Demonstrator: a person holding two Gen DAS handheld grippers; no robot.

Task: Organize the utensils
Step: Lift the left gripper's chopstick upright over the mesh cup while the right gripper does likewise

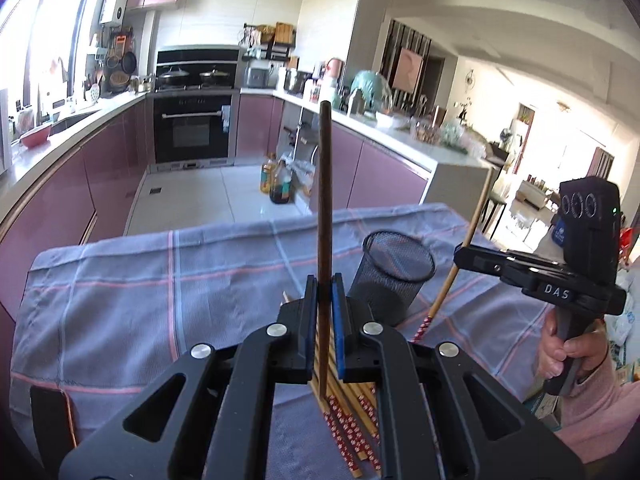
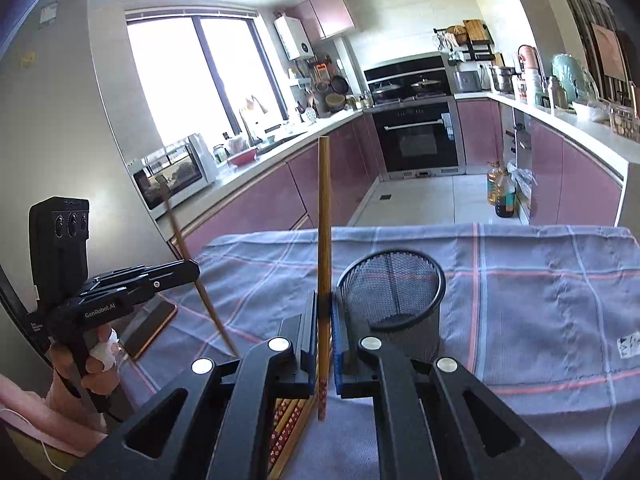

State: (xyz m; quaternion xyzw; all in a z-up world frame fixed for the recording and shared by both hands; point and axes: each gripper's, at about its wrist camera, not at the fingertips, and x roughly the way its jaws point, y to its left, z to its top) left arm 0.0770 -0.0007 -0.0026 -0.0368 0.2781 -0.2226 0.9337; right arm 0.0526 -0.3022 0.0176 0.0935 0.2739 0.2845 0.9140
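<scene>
On my left wrist view, my left gripper (image 1: 324,292) at lower centre is clamped on a dark chopstick (image 1: 325,208) standing upright through mid-frame, with the bundle of chopsticks (image 1: 352,420) lying on the checked cloth (image 1: 140,292) beneath it and the mesh cup (image 1: 394,276) just right of centre. On my right wrist view, my right gripper (image 2: 325,312) at lower centre pinches a lighter chopstick (image 2: 325,220) upright, the cup just to its right.

Mesh cup (image 2: 394,304) stands alone on open cloth (image 2: 540,280).
</scene>
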